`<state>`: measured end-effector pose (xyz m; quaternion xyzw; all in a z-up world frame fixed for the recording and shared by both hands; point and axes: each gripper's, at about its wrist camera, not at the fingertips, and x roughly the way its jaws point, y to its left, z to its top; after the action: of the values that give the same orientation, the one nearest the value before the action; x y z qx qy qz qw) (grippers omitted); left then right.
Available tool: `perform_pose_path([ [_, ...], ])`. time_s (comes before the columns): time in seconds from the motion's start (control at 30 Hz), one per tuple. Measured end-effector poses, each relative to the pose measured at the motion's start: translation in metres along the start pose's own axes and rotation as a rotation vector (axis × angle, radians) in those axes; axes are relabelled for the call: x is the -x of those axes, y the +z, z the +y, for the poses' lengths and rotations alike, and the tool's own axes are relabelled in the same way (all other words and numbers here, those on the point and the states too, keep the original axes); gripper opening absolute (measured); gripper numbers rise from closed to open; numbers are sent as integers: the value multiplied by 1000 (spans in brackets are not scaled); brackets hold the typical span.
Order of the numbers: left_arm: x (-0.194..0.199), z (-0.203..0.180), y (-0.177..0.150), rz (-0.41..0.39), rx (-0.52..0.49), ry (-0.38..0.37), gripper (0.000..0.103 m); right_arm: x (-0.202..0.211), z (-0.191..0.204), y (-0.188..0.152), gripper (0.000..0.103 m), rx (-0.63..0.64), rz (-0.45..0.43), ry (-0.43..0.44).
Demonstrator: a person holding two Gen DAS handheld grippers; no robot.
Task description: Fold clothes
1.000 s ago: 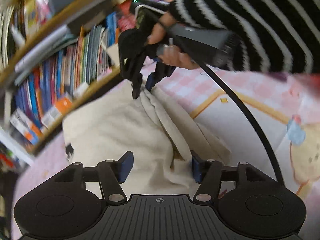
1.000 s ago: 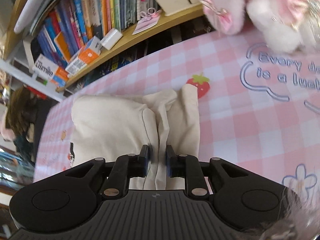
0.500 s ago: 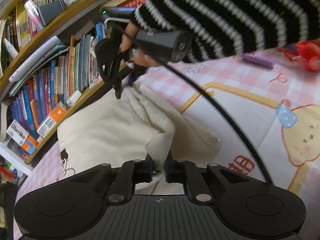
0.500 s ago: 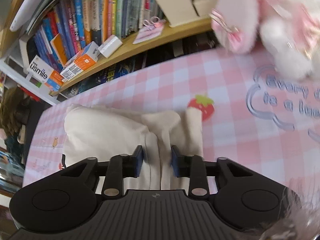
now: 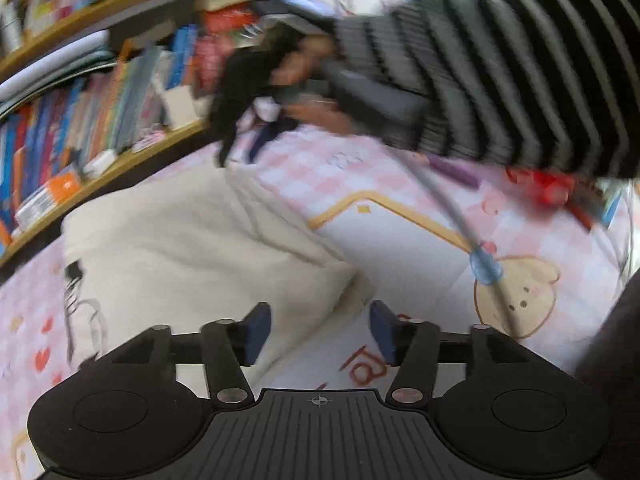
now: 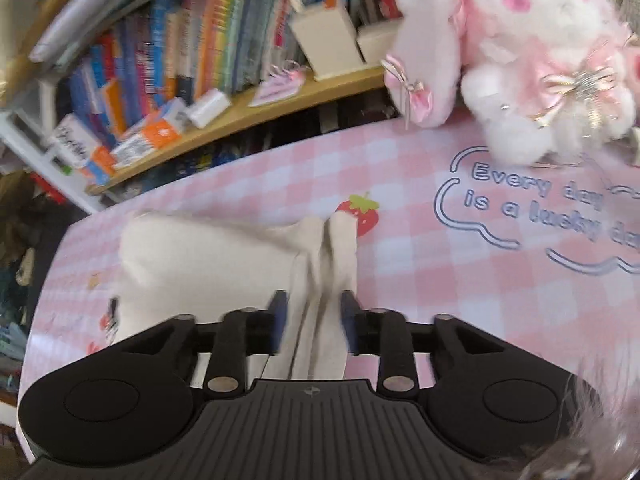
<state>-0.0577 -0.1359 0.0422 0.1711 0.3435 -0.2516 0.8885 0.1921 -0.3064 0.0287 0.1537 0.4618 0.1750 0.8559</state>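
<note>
A cream garment (image 5: 192,248) lies folded on the pink checked tablecloth (image 5: 328,168), with a small cartoon print near its left edge. My left gripper (image 5: 318,332) is open, its jaws wide apart just above the garment's near corner, holding nothing. My right gripper (image 6: 312,320) is open too; its jaws stand apart on either side of a bunched cream fold (image 6: 320,280) and the cloth looks loose between them. In the left wrist view the right gripper (image 5: 240,148) hangs above the garment's far edge, held by a hand in a striped sleeve.
A wooden bookshelf (image 6: 200,132) full of books runs along the table's far edge. A pink and white plush toy (image 6: 520,52) sits at the back right. A black cable (image 5: 452,200) trails from the right gripper. Red items (image 5: 548,188) lie at the right.
My left gripper was shut on the garment's fold half a second ago and has opened and let it go. My right gripper's jaws have widened and it has lifted off the garment's far edge.
</note>
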Motion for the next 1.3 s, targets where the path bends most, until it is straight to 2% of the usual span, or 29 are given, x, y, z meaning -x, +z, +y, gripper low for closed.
perform_pose_path([
  [0.17,24,58,-27,56,193,136,57,64,37,-61,32,162,42,98],
  [0.27,28,90,-46,105,323,195,56,88,59,-100,32,213,103,164],
  [0.3,28,99,-49,109,357,200,56,89,65,-111,32,228,120,156],
  [0.37,27,116,-54,102,411,189,56,86,76,-129,31,266,141,105],
  [0.4,25,121,-56,98,434,175,56,82,81,-136,22,283,147,58],
  [0.43,22,126,-58,102,456,161,56,79,84,-139,4,288,149,21],
  [0.47,18,131,-60,112,478,150,56,79,87,-140,4,282,152,7],
  [0.57,11,140,-69,156,530,135,54,104,88,-138,3,215,63,70],
  [0.63,10,146,-76,159,561,117,54,109,79,-140,3,167,45,13],
  [0.7,14,149,-81,147,586,92,54,85,62,-149,3,124,125,-97],
  [0.73,16,151,-84,146,592,80,54,74,55,-153,3,108,156,-145],
  [0.77,17,155,-86,145,599,69,54,71,52,-156,3,99,148,-154],
  [0.9,19,173,-91,136,667,11,53,90,52,-152,9,12,80,-136],
  [0.97,17,181,-91,135,705,-18,53,100,58,-149,24,12,37,-126],
  [1.0,16,184,-92,133,723,-32,51,101,62,-148,38,15,28,-120],
  [1.03,15,186,-91,132,737,-44,51,99,66,-147,45,21,26,-115],
  [1.17,9,193,-90,137,791,-90,49,80,69,-151,46,28,60,-181],
  [1.23,6,194,-90,149,810,-117,39,69,64,-156,43,13,82,-224],
  [1.27,4,194,-90,155,814,-126,30,67,61,-159,41,-2,89,-222],
  [1.3,3,193,-90,160,809,-125,24,66,58,-162,30,-20,96,-208],
])
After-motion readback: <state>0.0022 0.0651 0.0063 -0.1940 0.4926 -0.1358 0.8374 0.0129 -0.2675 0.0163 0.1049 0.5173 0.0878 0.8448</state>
